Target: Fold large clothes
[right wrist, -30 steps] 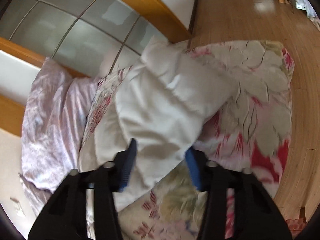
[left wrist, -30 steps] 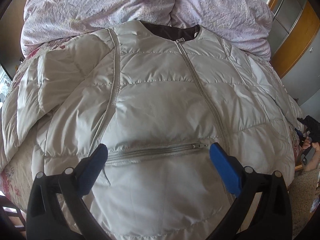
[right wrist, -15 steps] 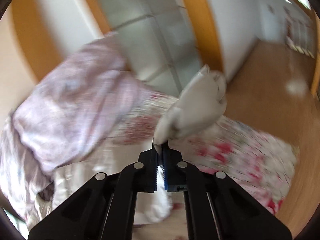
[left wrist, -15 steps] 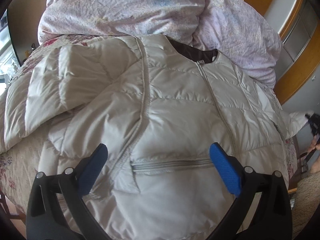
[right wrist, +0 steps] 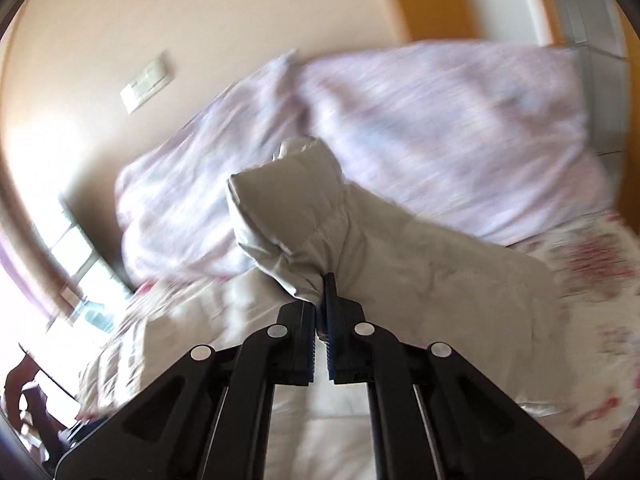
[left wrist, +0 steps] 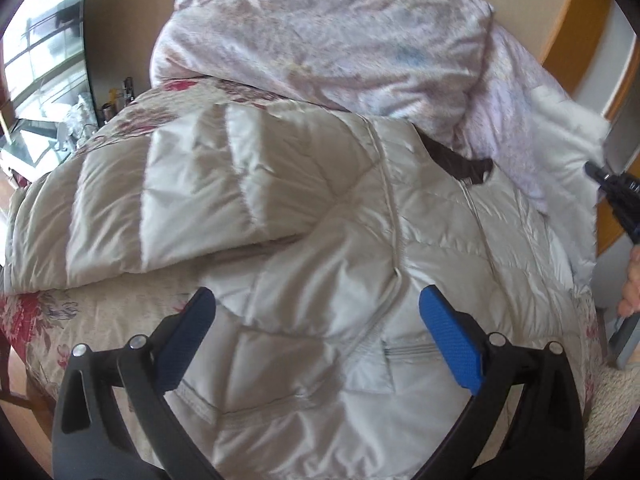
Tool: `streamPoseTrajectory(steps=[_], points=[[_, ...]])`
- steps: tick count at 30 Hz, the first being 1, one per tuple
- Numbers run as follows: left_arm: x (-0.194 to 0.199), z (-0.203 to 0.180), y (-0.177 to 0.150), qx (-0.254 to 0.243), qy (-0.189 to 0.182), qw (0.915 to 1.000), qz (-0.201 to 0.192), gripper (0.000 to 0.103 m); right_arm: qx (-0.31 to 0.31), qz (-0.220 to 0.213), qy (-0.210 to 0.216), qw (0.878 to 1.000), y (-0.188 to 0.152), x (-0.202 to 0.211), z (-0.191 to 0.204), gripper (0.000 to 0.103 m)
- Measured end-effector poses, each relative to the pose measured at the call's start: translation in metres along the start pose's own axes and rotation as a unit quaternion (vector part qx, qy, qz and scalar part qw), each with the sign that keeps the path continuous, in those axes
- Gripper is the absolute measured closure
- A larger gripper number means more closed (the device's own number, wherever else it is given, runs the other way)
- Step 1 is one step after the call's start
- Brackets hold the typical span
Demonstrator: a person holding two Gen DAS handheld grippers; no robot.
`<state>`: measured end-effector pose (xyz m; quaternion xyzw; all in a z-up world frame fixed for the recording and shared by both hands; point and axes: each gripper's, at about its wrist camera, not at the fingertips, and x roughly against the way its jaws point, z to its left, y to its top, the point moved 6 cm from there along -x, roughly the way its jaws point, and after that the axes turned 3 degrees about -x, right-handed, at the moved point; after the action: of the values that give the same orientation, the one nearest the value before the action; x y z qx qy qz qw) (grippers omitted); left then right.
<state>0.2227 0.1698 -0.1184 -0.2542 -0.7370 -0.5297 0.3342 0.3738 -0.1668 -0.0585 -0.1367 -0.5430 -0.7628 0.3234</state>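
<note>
A pale grey quilted puffer jacket (left wrist: pixel 320 248) lies front-up on the bed, zipped, its dark collar lining toward the pillows. One sleeve (left wrist: pixel 160 200) lies folded across its left side. My left gripper (left wrist: pixel 316 320) hovers open just above the jacket's lower front, nothing between its blue pads. My right gripper (right wrist: pixel 323 284) is shut on the cuff end of the other sleeve (right wrist: pixel 296 216), which is lifted off the bed. That raised white sleeve (left wrist: pixel 568 152) and the right gripper's black tip (left wrist: pixel 616 192) show at the right edge of the left wrist view.
A crumpled lilac duvet (left wrist: pixel 328 36) is heaped at the head of the bed. A floral bedspread (left wrist: pixel 48 320) covers the mattress. A wooden-framed wardrobe (left wrist: pixel 576 20) stands at the right, a window (left wrist: pixel 40 60) at the left. A person's hand (left wrist: pixel 632 280) shows at the right edge.
My right gripper closed on the sleeve end, lifted it and swung it toward the jacket's body while rolling. My left gripper, still open, drifted left across the jacket's front.
</note>
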Motion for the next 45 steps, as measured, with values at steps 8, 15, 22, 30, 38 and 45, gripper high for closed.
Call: streamPoseTrajectory(steps=[8,15,22,30,38,45], points=[[0.015,0.055,0.002,0.050,0.019,0.9982,-0.025,0.002,0.072,0.131,-0.044,0.988,-0.088,-0.093,0.038,0.098],[0.018,0.099,-0.001,0.096,0.031,0.9946,-0.026,0.002,0.237,0.169,-0.146,0.945,-0.132,-0.101,0.058,0.086],[0.020,0.130,-0.010,0.124,0.042,0.9911,-0.025,0.002,0.131,0.141,-0.061,0.979,-0.093,-0.072,0.058,0.044],[0.021,0.154,-0.017,0.161,0.041,0.9858,-0.025,0.002,0.101,0.164,-0.120,0.974,-0.087,-0.134,0.041,0.047],[0.015,0.183,-0.023,0.241,0.010,0.9703,-0.020,0.003,0.130,0.147,-0.146,0.970,-0.100,-0.153,0.048,0.045],[0.012,0.212,-0.024,0.318,0.001,0.9479,-0.023,0.010,0.140,0.117,-0.147,0.972,-0.105,-0.149,0.049,0.045]])
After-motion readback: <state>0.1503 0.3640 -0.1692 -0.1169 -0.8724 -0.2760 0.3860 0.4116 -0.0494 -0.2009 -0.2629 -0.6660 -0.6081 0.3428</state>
